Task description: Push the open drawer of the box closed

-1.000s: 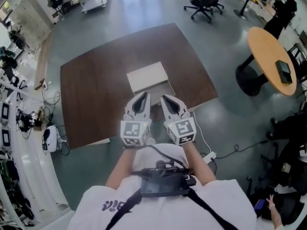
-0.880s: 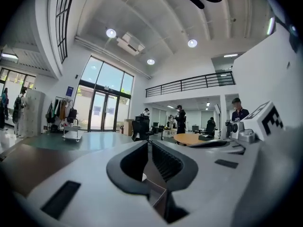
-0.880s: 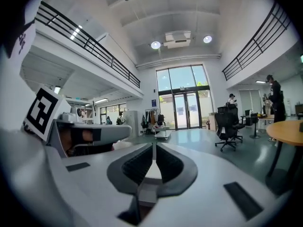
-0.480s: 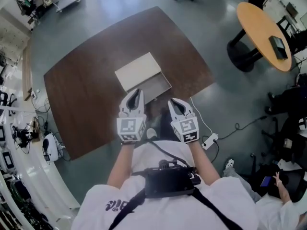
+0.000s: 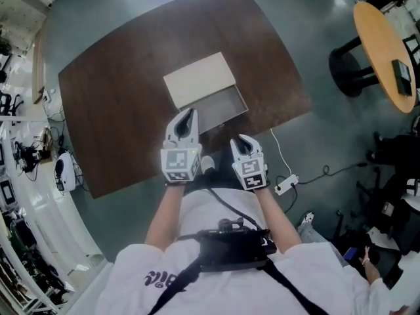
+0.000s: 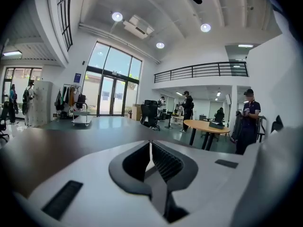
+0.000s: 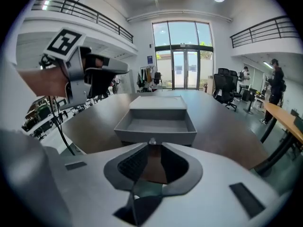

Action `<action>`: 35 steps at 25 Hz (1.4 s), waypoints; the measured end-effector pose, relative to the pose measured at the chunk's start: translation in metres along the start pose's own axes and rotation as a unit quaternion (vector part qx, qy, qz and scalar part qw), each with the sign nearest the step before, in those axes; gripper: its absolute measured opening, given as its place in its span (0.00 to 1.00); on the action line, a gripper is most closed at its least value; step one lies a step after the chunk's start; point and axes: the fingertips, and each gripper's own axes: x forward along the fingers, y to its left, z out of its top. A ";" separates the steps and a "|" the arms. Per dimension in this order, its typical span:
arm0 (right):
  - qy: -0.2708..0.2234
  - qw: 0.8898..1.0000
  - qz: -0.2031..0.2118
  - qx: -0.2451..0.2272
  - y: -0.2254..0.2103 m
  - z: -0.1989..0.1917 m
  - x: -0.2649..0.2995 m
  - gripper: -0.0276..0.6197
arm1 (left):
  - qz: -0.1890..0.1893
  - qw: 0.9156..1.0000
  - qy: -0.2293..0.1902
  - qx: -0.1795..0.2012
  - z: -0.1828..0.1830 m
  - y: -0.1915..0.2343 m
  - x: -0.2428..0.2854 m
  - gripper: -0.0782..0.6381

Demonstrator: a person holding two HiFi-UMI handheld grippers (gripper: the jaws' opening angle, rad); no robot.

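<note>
Box: the box (image 5: 199,79) sits on the brown table (image 5: 118,97), nearer the person's edge than the far one.
Drawer: the drawer (image 5: 223,105) stands pulled out of the box toward the person, its tray bare; the small knob (image 7: 152,140) faces the right gripper.
Left gripper: the left gripper (image 5: 189,113) has its jaws together and empty, tip by the drawer's front left corner; contact cannot be told.
Right gripper: the right gripper (image 5: 240,140) is likewise closed on nothing, short of the drawer front and clear of it.
Progress: nothing done yet; the whole push into the box remains.
Change: a second ago both grippers lay level; now the left is ahead, and the drawer is as far out.
</note>
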 end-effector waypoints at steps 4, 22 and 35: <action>0.025 1.000 -0.004 0.001 0.005 -0.017 0.023 0.14 | 0.003 1.000 0.012 -0.012 -0.010 0.008 0.003 0.13; 0.061 0.998 0.000 0.007 0.006 -0.021 0.098 0.14 | 0.028 0.998 0.037 -0.033 -0.036 0.031 0.001 0.13; 0.081 0.996 -0.008 0.018 0.003 -0.011 0.101 0.14 | 0.064 0.996 0.028 -0.055 -0.029 0.054 -0.007 0.13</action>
